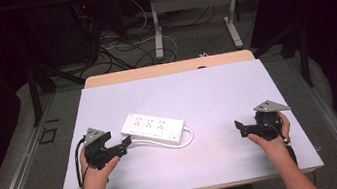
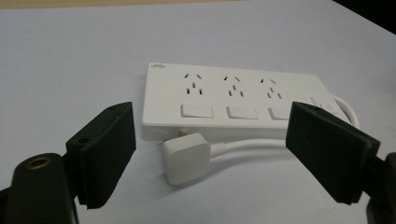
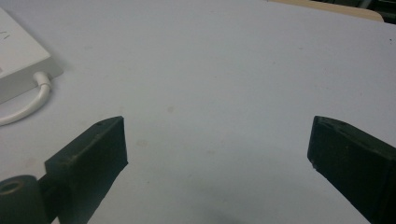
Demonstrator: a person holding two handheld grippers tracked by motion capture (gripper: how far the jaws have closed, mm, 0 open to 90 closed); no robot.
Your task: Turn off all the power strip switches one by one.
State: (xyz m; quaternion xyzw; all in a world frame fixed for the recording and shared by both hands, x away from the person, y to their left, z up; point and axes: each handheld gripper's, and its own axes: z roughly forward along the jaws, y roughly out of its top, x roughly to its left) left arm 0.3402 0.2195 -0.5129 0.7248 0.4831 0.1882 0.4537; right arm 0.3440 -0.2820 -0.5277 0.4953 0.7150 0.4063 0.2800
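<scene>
White table top, dark room behind with cables on the floor. A white power strip lies left of centre, its plug and cord tucked just beside it. The left gripper sits right by the plug, jaws wide apart, holding nothing. The right gripper is well off, jaws spread too.

The high view is lit unevenly: the white table top is brightly and evenly lit from above, while the frame's left and right edges are lost in darkness. Detail is softened by slight blur throughout. In both gripper views the black jaws at the bottom are rendered out of focus, and soft shadows are cast beneath them.
</scene>
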